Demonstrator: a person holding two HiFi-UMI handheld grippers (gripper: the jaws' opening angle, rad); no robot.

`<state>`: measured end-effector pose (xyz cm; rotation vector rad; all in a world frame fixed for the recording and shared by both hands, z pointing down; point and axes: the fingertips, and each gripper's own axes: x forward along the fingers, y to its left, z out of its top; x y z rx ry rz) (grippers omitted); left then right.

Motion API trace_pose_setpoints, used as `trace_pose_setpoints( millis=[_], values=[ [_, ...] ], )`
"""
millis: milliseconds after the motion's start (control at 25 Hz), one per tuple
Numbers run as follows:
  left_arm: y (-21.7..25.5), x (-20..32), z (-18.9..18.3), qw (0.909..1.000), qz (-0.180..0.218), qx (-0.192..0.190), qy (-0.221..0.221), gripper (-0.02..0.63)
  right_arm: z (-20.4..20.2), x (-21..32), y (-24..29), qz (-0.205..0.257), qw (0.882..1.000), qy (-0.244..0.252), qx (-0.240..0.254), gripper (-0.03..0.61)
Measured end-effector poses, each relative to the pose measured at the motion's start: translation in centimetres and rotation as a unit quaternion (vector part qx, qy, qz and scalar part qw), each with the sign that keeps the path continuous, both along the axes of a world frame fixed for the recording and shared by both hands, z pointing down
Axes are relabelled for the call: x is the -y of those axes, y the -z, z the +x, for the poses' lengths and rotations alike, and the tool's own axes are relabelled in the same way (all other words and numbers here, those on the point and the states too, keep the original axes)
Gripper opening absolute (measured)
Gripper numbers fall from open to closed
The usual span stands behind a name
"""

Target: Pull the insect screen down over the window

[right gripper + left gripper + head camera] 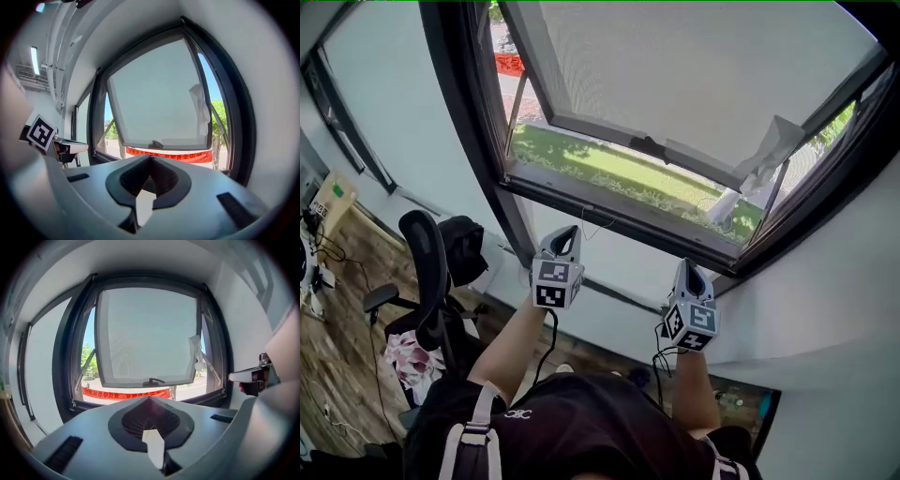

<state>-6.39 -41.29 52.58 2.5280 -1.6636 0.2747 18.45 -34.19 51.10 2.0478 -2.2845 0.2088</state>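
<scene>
While the window sash (675,75) seems tilted outward, the left claw (567,232) and right claw (690,270) hover below, closed, empty.

Both tongs are held side by side below the window (484,159), neither touching it. The left tongs (566,232) are under its middle and the right tongs (690,269) under its right corner. The handle (649,145) sits on the lower edge of the sash (675,66), above and between them. Below the window's left side, an office chair (427,272) stands on the floor (337,347), with a bag (465,248) just behind it.
</scene>
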Motion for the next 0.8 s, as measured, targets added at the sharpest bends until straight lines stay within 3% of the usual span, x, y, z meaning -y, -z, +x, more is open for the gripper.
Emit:
trace_pose_setpoints(
  millis=[120, 360, 800],
  values=[
    [1.4, -2.0, 0.5, 0.9998, 0.016, 0.006, -0.008, 0.003, -0.8, -0.8, 0.7, 0.021, 1.000, 0.003, -0.009, 0.003],
    [1.4, -3.5, 0.9, 0.9992, 0.026, 0.025, -0.015, 0.003, -1.6, -1.1, 0.1, 0.017, 1.000, 0.011, 0.002, 0.003],
    [3.0, -3.8, 0.6, 0.9994, 0.034, 0.008, -0.006, 0.003, -1.8, -1.4, 1.1, 0.021, 1.000, 0.005, -0.006, 0.003]
  ],
)
